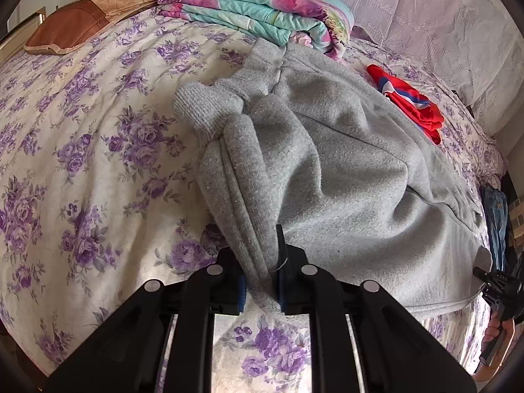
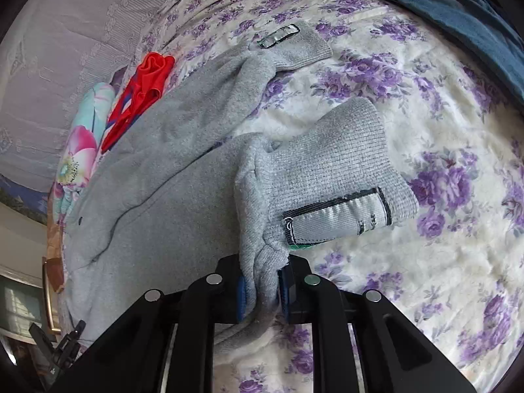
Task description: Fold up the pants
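Note:
Grey fleece sweatpants (image 1: pixel 344 177) lie on a bed with a purple-flowered sheet (image 1: pixel 82 170). My left gripper (image 1: pixel 262 281) is shut on a bunched fold of the grey fabric at one end. My right gripper (image 2: pixel 262 291) is shut on the grey fabric beside a ribbed cuff (image 2: pixel 337 170) that bears a grey woven label (image 2: pixel 337 219). The second ribbed cuff (image 2: pixel 294 49), with its own label, lies farther away on the sheet. The right gripper also shows at the left wrist view's right edge (image 1: pixel 497 288).
A folded teal and pink floral quilt (image 1: pixel 258 9) and a brown pillow (image 1: pixel 68 29) lie at the head of the bed. A red garment (image 1: pixel 409 101) lies beside the pants. Blue denim (image 2: pixel 452 9) lies at the bed's edge. A lace curtain (image 1: pixel 425 9) hangs behind.

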Available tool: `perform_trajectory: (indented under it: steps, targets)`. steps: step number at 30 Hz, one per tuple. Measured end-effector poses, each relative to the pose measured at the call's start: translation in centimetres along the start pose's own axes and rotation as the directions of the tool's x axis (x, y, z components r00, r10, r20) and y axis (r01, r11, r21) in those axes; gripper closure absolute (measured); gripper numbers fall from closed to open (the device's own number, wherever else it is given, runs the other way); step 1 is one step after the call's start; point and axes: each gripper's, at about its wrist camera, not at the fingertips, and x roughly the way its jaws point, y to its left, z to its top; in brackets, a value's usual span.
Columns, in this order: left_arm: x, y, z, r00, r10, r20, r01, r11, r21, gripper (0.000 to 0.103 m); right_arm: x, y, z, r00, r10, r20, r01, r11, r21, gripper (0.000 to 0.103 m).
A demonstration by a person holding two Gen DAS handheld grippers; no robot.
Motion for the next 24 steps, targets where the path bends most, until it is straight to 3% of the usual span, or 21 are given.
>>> perform_trajectory:
  steps: [4,9,11,12,13,14,16,18,20,22,24]
  targets:
    - [-1.4,-0.1,-0.2,1.000,-0.007,0.026,0.007,1.000,0.006,0.091,-2.7,0.4,-1.3,0.999,0.026,0.045,-0.026,1.000,-0.007,0.089]
    - [-3.9,1.0,-1.7,0.998,-0.042,0.042,0.042,0.999,0.000,0.092,-6.5,-0.2,-4.7,0.998,-0.016,0.056,0.020,0.997,-0.068,0.085]
    - [-3.3,1.1,-1.9,0.999,-0.028,0.021,0.028,1.000,0.003,0.091,-5.9,-1.0,-5.4,0.997,-0.059,0.045,0.062,0.996,-0.070,0.076]
    - [-2.4,1.1,-1.9,1.000,-0.010,-0.001,0.010,1.000,0.000,0.090,-5.0,-1.5,-5.7,0.994,-0.100,0.034,0.103,0.992,-0.078,0.060]
    - [-1.6,1.0,-1.9,1.000,0.003,-0.022,-0.003,1.000,0.000,0.088,-3.9,-1.8,-5.8,0.990,-0.141,0.017,0.142,0.986,-0.092,0.053]
    - [-1.2,0.9,-2.0,0.999,0.021,-0.029,-0.021,1.000,0.003,0.082,-3.6,-1.9,-6.1,0.990,-0.139,0.026,0.141,0.984,-0.111,0.051]
    - [-2.3,0.9,-2.3,1.000,0.028,-0.010,-0.028,0.999,0.018,0.072,-4.2,-1.2,-6.7,0.988,-0.153,0.029,0.156,0.975,-0.157,0.036]
    - [-4.5,1.3,-2.7,0.999,0.032,0.025,-0.033,0.998,0.051,0.041,-5.4,-0.8,-7.2,0.979,-0.200,0.040,0.204,0.964,-0.173,0.035]
    - [-7.6,2.3,-3.0,0.993,0.051,0.104,-0.057,0.997,0.055,0.034,-7.7,-0.4,-7.6,0.959,-0.261,0.106,0.278,0.941,-0.193,0.034]
    - [-10.2,3.0,-2.4,0.983,0.077,0.169,-0.086,0.995,0.047,0.034,-10.2,-0.2,-7.5,0.926,-0.320,0.201,0.358,0.913,-0.194,0.025]
    - [-11.7,2.8,-0.3,0.977,0.058,0.203,-0.070,0.996,0.054,0.034,-11.9,0.6,-6.3,0.919,-0.304,0.253,0.358,0.911,-0.205,0.021]
